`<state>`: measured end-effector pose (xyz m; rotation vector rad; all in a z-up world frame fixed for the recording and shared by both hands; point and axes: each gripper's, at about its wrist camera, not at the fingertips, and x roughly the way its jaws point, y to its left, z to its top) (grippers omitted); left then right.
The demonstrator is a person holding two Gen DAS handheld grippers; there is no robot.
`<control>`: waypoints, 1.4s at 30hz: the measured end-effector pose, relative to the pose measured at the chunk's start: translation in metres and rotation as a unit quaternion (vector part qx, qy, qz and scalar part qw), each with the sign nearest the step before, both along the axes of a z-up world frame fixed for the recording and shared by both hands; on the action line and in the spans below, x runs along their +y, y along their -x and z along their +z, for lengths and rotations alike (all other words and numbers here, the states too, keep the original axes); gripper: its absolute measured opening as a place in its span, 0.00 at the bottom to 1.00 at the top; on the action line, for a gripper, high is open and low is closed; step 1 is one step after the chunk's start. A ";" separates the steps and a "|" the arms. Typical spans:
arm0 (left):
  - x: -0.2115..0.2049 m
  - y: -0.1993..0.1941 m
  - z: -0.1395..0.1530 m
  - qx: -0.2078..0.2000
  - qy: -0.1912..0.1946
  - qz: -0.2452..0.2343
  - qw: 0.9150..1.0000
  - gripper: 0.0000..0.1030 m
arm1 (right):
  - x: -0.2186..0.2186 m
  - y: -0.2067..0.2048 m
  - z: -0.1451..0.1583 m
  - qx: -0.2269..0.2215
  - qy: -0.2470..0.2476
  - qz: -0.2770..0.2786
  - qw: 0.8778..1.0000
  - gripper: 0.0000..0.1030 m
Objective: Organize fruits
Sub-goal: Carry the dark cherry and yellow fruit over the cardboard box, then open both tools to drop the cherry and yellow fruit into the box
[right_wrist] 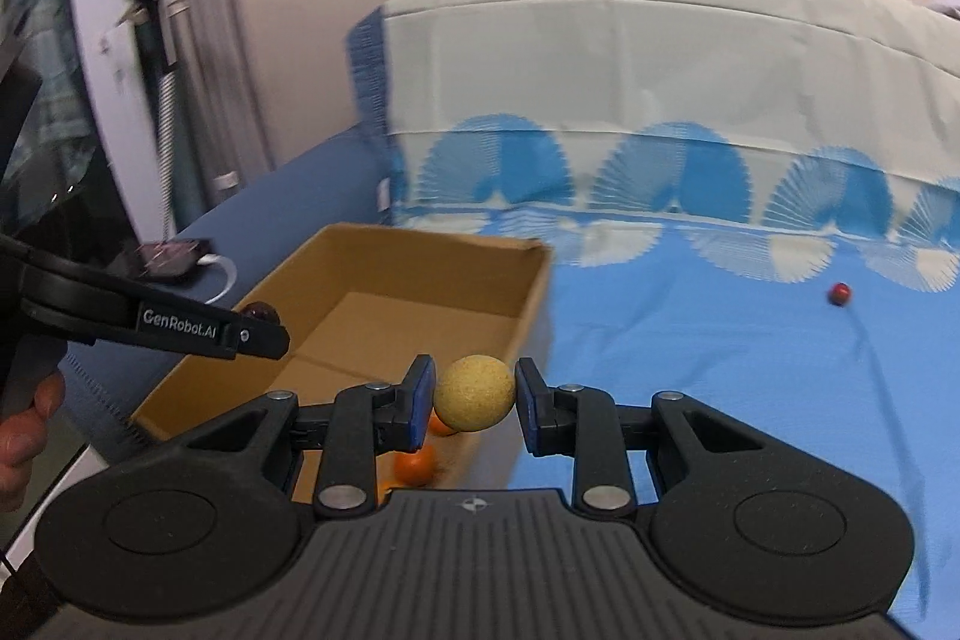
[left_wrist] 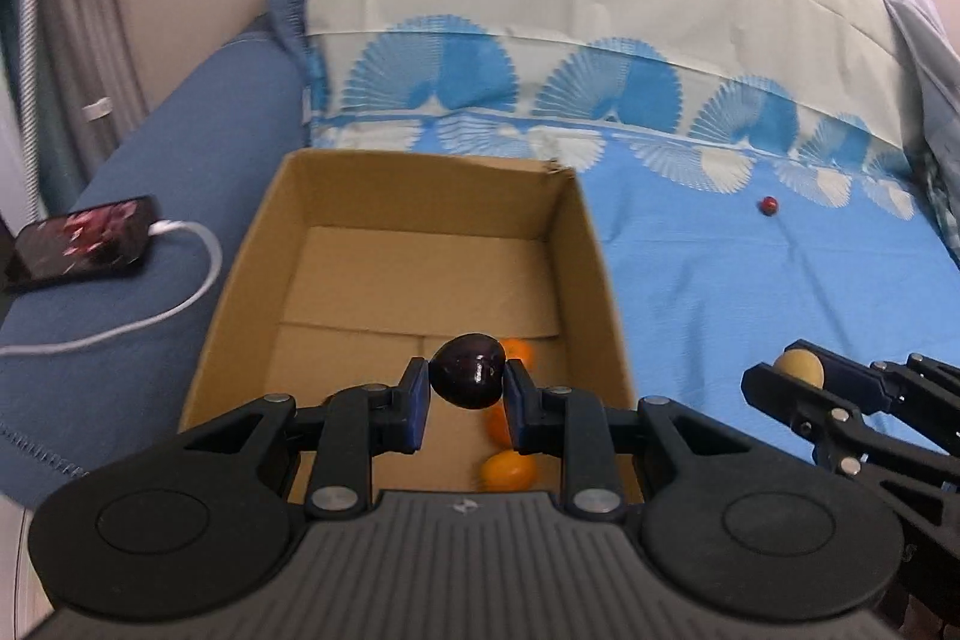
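My left gripper (left_wrist: pixel 467 381) is shut on a dark purple plum (left_wrist: pixel 468 370) and hangs over the near end of an open cardboard box (left_wrist: pixel 336 172). Orange fruits (left_wrist: pixel 509 469) lie on the box floor below it. My right gripper (right_wrist: pixel 475 393) is shut on a round pale yellow fruit (right_wrist: pixel 475 391) just over the box's near right corner (right_wrist: pixel 528 310). In the left wrist view the right gripper (left_wrist: pixel 792 376) shows at the right with the yellow fruit (left_wrist: pixel 801 367). In the right wrist view the left gripper (right_wrist: pixel 264 322) shows at the left with the plum (right_wrist: pixel 261 310). A small red fruit (left_wrist: pixel 768 204) lies on the blue sheet.
The box stands on a bed with a blue patterned sheet (left_wrist: pixel 750 292). A large pillow (left_wrist: pixel 540 10) leans against the wall behind. A phone (left_wrist: pixel 81 244) with a white cable (left_wrist: pixel 180 292) lies on the dark blue blanket to the left. A hand (right_wrist: pixel 24 430) shows at the left edge.
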<state>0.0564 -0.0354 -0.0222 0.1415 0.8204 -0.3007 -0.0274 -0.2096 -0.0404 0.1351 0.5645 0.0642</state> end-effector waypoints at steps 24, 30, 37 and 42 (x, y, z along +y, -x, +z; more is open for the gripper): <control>0.053 -0.052 -0.051 0.052 -0.009 0.034 0.998 0.28 | 0.059 -0.056 -0.038 0.068 0.034 0.042 0.996 0.29; 0.048 -0.072 -0.064 0.059 -0.019 0.031 0.998 0.28 | 0.061 -0.078 -0.054 0.083 0.039 0.046 0.995 0.29; 0.042 -0.089 -0.080 0.069 -0.030 0.027 0.997 0.28 | 0.063 -0.098 -0.068 0.095 0.041 0.052 0.993 0.29; 0.041 -0.099 -0.092 0.077 -0.037 0.028 0.996 0.28 | 0.063 -0.110 -0.079 0.107 0.039 0.056 0.992 0.29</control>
